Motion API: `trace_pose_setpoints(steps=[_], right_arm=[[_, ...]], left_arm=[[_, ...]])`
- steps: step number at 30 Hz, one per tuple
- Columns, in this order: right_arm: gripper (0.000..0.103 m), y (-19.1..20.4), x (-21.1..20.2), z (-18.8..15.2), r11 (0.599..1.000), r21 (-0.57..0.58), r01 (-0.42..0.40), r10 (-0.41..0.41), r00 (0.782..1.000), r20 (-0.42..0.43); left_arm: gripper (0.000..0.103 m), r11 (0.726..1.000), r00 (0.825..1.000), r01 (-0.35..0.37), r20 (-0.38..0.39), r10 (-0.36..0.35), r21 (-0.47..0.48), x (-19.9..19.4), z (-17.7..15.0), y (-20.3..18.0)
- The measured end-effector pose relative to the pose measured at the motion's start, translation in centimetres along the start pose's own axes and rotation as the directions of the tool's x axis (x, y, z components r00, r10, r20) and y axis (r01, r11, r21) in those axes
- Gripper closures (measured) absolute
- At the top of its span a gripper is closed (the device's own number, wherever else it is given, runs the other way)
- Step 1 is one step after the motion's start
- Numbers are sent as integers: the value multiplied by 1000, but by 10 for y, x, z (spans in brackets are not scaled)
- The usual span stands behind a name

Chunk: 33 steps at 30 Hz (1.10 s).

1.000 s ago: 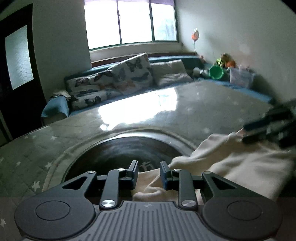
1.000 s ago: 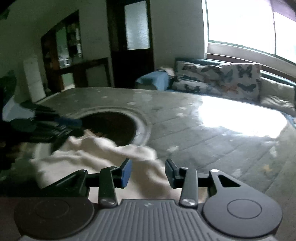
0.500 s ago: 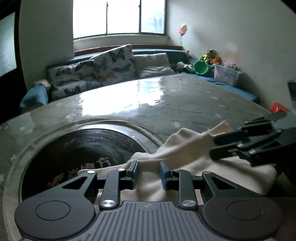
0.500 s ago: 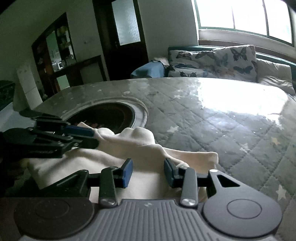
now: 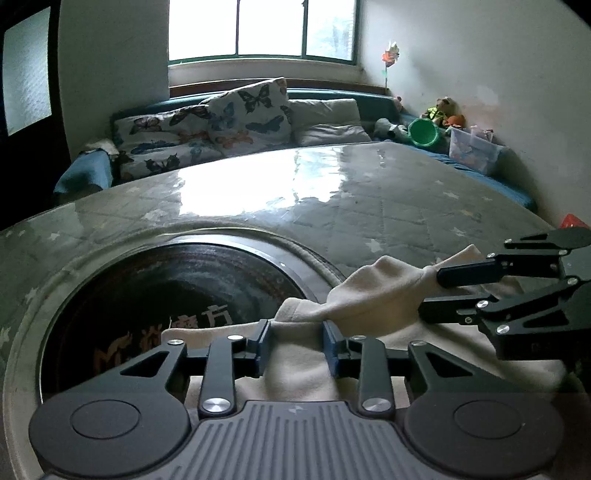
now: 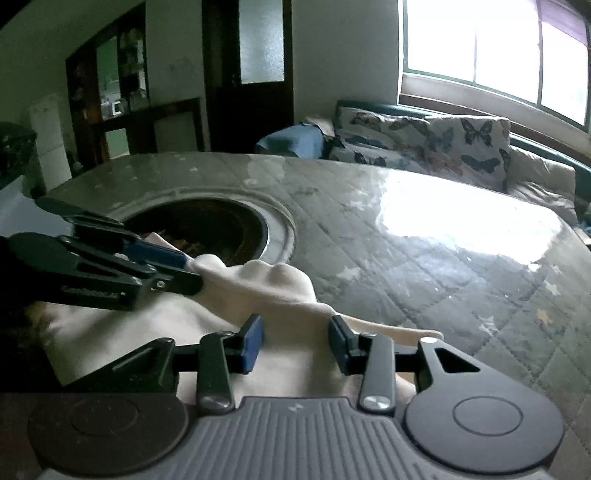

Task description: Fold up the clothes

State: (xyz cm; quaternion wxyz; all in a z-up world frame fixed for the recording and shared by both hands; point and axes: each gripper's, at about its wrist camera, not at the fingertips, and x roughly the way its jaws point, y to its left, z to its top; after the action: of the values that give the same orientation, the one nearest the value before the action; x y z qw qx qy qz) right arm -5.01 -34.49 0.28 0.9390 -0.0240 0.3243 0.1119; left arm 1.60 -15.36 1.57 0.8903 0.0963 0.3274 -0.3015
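Here the cream garment lies bunched on the near edge of the quilted table, one end spilling over the rim of the round dark inset sunk into the tabletop. The left gripper hovers low over the cloth with its blue-padded fingers on either side of a raised ridge of fabric; the jaws are opening, and although the cloth sits between the pads, they stand just off it rather than pinching. The right gripper is in much the same posture at the other end of the garment: its jaws are opening too, a fold of cream fabric lies between the pads, and a sliver of gap shows on each side (no real bite on the cloth). In the left wrist view the right gripper reaches in from the right, its two black fingers lying above and below a hump of fabric. In the right wrist view the left gripper comes in from the left, its tips at a peak of the cloth just beside the dark inset. Beyond the table a bench with butterfly-print cushions runs beneath a bright window, whose glare shines off the tabletop.
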Motion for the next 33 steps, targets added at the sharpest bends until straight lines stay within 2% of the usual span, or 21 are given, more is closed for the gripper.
trace_pose_setpoints(steps=[1, 3, 9, 15, 18, 23, 29, 33], right_arm=[[57, 0, -1, 1, 1000, 4, 6, -6, 1000, 1], [56, 2, -6, 2, 1000, 5, 29, -29, 1000, 10], [46, 15, -25, -1, 1000, -18, 9, -9, 999, 40], [45, 22, -25, -19, 1000, -5, -13, 13, 1000, 0], [44, 22, -37, -22, 1000, 10, -14, 14, 1000, 24], [44, 27, -61, -27, 1000, 8, -20, 20, 998, 67], [44, 33, -79, -47, 1000, 3, -4, 3, 997, 82], [44, 29, -84, -58, 1000, 25, 2, -4, 997, 75]], left_arm=[[57, 1000, 1000, -4, -2, 4, -2, 0, 0, 0], [56, 1000, 1000, -17, -5, 17, -1, -3, -1, -3], [53, 999, 999, -42, -1, 42, 1, -18, -6, -12], [51, 997, 997, -79, 18, 79, 24, -38, -17, -26], [46, 993, 993, -111, 44, 110, 41, -50, -23, -33], [45, 989, 986, -140, 94, 136, 36, -73, -32, -39], [45, 983, 978, -178, 115, 173, 35, -85, -52, -49], [45, 983, 980, -180, 90, 177, 33, -82, -62, -47]])
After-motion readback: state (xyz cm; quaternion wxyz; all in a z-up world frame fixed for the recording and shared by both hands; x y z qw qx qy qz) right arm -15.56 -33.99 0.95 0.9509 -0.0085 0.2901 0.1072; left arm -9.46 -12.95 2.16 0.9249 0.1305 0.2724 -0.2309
